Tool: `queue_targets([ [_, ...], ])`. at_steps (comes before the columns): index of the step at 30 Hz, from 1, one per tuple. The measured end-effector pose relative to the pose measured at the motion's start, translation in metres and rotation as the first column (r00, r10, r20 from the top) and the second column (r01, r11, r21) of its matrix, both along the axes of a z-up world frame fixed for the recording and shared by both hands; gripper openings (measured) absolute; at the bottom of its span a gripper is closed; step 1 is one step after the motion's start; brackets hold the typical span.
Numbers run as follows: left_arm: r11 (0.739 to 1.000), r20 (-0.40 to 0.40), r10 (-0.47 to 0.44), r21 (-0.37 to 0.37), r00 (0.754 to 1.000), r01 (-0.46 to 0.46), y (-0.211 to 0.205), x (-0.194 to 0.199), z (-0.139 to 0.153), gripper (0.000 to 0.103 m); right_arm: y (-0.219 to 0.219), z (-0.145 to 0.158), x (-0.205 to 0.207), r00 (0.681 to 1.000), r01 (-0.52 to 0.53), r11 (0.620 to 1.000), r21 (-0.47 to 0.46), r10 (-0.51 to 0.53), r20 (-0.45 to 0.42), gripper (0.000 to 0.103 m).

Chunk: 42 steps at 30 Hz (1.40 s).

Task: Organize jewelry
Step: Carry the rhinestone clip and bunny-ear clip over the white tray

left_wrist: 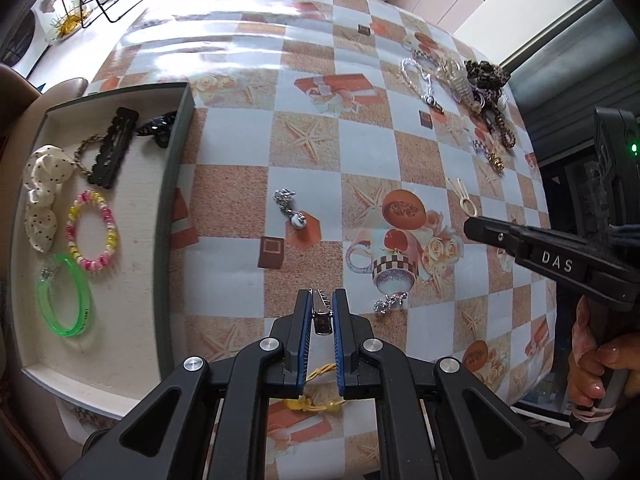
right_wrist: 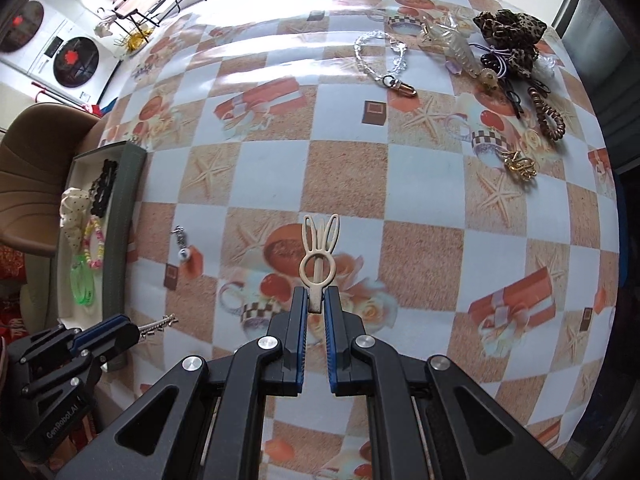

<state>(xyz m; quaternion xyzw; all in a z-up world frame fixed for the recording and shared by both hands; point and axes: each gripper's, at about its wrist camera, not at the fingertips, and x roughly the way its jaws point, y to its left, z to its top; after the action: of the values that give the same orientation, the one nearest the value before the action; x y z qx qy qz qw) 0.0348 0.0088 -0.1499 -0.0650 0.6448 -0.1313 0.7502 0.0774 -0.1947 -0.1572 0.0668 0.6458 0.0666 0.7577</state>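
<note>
My left gripper is shut on a silver toothed hair clip and hangs above the checked tablecloth. It shows low on the left in the right wrist view as well, left gripper with the silver clip sticking out. My right gripper is shut on the stem of a cream rabbit-ear hair clip, lifted off the table. A dark-rimmed tray on the left holds a green bangle, a pink and yellow bead bracelet, a dotted cream scrunchie and a black snap clip.
A silver charm with a bead lies mid-table, and a sparkly silver piece lies close to my left fingers. At the far right are a leopard scrunchie, a clear bead chain, a coil tie and a gold brooch.
</note>
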Motion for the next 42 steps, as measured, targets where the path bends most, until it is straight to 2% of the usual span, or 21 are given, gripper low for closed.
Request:
queue_targets([
  [11,0.996,0.068,0.089,-0.016,0.994,-0.088,0.05,-0.008,0.033,0.013,0.037,0.028,-0.004,0.998,-0.051,0.998,0.02,0.05,0.037,0.009],
  [22,0.978,0.108,0.209,-0.009,0.972,-0.209,0.123,-0.025,0.052,0.013,0.114,0.047,0.007,0.981,-0.178,0.983,0.051,0.173,0.087,0.009],
  [33,0.949,0.076,0.315,0.013,0.946,-0.316,0.185,-0.05,0.039,0.013,0.203,0.042,0.013,0.94,-0.337,0.939,0.069,0.33,0.089,0.009],
  [42,0.942,0.002,0.335,0.036,0.942,-0.335,0.203,-0.058,0.001,0.013,0.256,0.016,0.018,0.904,-0.428,0.901,0.07,0.426,0.043,0.009],
])
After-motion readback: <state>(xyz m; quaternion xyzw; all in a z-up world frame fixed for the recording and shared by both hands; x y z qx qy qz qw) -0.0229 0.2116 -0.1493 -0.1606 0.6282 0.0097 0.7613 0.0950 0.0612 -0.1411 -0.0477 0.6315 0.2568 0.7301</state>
